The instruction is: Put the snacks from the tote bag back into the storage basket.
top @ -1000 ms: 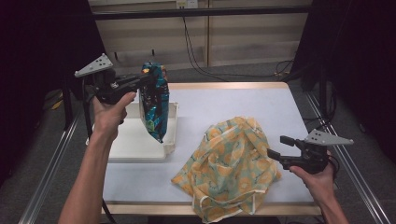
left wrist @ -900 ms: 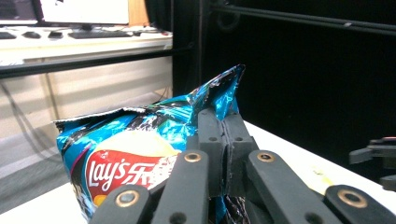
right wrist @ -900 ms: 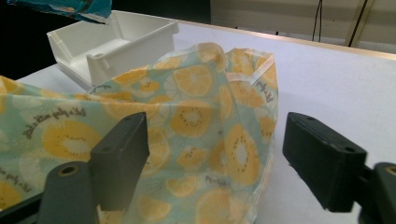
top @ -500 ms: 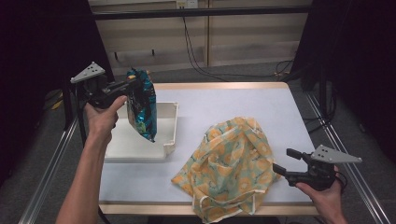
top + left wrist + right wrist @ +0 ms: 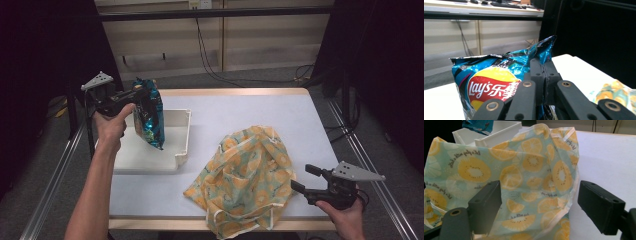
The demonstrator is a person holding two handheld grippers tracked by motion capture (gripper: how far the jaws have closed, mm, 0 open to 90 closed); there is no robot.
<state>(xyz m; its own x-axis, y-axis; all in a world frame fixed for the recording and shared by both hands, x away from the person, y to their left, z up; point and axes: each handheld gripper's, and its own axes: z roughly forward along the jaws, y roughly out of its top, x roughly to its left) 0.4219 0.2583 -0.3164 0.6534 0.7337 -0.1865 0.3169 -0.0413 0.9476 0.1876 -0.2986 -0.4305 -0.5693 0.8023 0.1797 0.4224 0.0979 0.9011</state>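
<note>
Orange-slice print cloth bag (image 5: pixel 247 182) sits crumpled at the near edge of the white table (image 5: pixel 250 107), teal fabric with pale trim, kind of slumped with no obvious opening facing up. Right gripper (image 5: pixel 302 178) is just beside its near right corner, low over the table. Its jaws have just been opening and now stand spread wide, nothing between the pads; in the right gripper view the cloth (image 5: pixel 524 175) lies just ahead of them.

Further back on the left, the left gripper (image 5: pixel 137 95) is pressed together on the top seam of a shiny blue foil chip bag (image 5: pixel 150 117) with a red and yellow logo. It hangs in the air over the white plastic tray (image 5: pixel 182 135), not touching it as far as I can tell. Long axis runs roughly up and down, tilted a bit, sealed top in the jaws and bottom corner pointing down toward the tray.

My guess at the step: chips are lifted and being carried, cloth bag is next. The right gripper probably needs to catch a rim or handle and pull the mouth open, because right now there's no hole to drop the chips into
</note>
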